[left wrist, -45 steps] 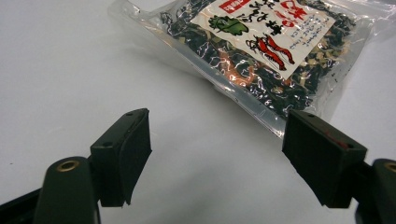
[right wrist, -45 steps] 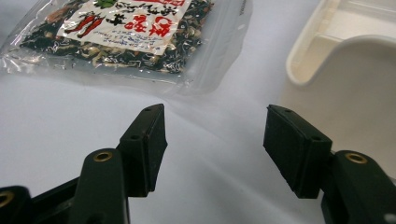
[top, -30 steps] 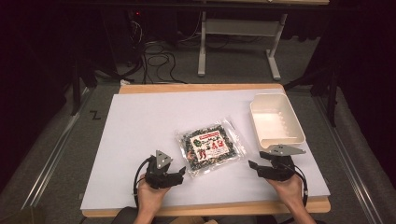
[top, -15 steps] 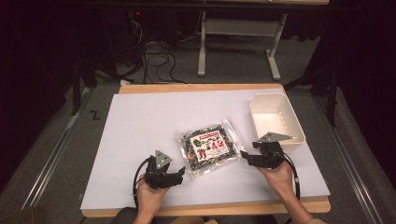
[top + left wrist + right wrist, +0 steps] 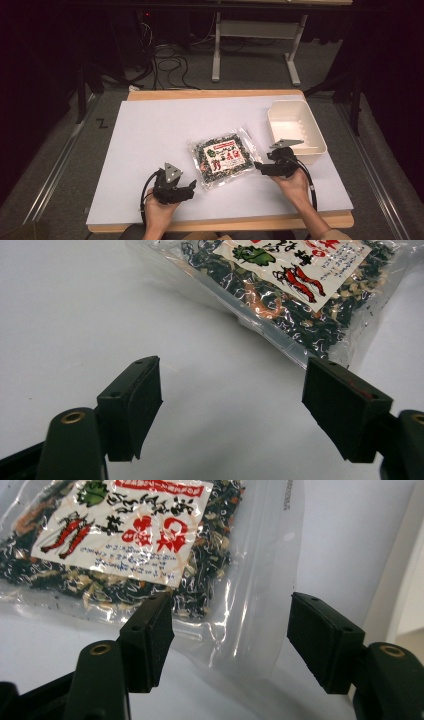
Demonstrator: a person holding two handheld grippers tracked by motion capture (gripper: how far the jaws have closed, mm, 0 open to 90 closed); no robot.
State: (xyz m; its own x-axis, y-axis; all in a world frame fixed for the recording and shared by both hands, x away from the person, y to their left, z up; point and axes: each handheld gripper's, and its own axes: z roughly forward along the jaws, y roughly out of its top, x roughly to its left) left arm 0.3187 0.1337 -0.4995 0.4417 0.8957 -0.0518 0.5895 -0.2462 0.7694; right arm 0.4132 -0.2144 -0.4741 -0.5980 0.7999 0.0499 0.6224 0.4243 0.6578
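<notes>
**Right gripper at the packet's clear edge, left gripper short of it**

Near the middle of the white table sheet [image 5: 150, 130], a little toward the front edge, lies the clear packet [image 5: 224, 156] of dark dried flakes with a red-and-white label. It lies flat and is turned askew to the sheet's edges, so that 1 corner points toward the front edge. It is close to square, so no long axis can be told.

The right gripper [image 5: 260, 168] is the nearer of the 2. In the high view its tips sit at the packet's right edge, and in the right gripper view the jaws stand apart with the packet's empty, clear margin [image 5: 260, 595] lying between them; whether a pad touches the film cannot be told. The packet lies to its left, away from the white tray [image 5: 314, 134] by the sheet's right edge.

The left gripper [image 5: 191, 186] rests near the front edge, just beside the packet's front-left corner. Its jaws are also apart, with bare sheet between them and the packet ahead and to its right.

Judging from this, a pinch on the clear margin falls to the right gripper.
</notes>
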